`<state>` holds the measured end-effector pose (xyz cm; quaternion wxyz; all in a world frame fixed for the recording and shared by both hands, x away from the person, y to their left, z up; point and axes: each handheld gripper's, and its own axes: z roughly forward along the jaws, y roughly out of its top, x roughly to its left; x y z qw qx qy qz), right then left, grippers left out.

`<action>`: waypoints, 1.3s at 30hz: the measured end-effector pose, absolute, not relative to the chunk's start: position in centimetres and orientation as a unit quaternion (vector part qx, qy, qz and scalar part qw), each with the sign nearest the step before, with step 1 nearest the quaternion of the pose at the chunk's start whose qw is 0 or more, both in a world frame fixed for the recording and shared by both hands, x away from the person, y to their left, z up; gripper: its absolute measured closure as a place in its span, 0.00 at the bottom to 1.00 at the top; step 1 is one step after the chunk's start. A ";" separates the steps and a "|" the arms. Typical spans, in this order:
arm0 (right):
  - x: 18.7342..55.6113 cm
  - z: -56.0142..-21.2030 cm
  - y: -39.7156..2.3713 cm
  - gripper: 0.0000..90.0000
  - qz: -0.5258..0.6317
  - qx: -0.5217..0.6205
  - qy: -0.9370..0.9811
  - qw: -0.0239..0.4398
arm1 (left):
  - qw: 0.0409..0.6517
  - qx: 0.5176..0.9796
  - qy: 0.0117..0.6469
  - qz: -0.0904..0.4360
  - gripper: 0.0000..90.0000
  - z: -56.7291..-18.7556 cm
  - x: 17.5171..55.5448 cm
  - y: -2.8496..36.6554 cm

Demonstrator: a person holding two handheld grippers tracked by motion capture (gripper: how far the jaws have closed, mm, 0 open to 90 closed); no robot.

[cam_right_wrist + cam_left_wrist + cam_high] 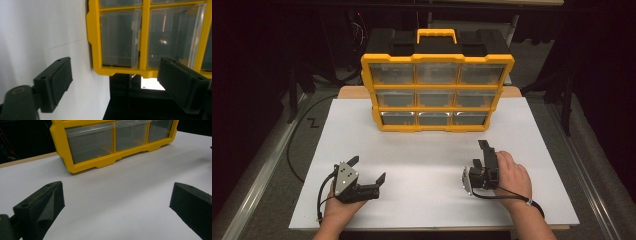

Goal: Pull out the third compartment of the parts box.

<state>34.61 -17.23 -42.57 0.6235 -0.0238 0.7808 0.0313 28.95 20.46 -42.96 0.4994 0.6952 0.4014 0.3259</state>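
Looks like the approach stage: nothing is gripped yet. The yellow drawer organizer [437, 82] is stood upright at the far side of the white surface [422, 150], well apart from both tools. The right hand-held gripper [486, 156] is turned on its side and aimed at the bottom-row drawers [119, 37], jaws spread with nothing between them. The left hand-held gripper [369, 168] is rested low near the front edge, jaws spread wide and empty. Next, a forward reach is probably needed so a drawer front can be caught and pulled.
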 end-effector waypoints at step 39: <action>38.9 -37.9 -14.9 0.43 0.038 -0.018 0.725 0.687 | 0.510 0.695 0.394 0.318 0.01 -43.2 29.5 20.4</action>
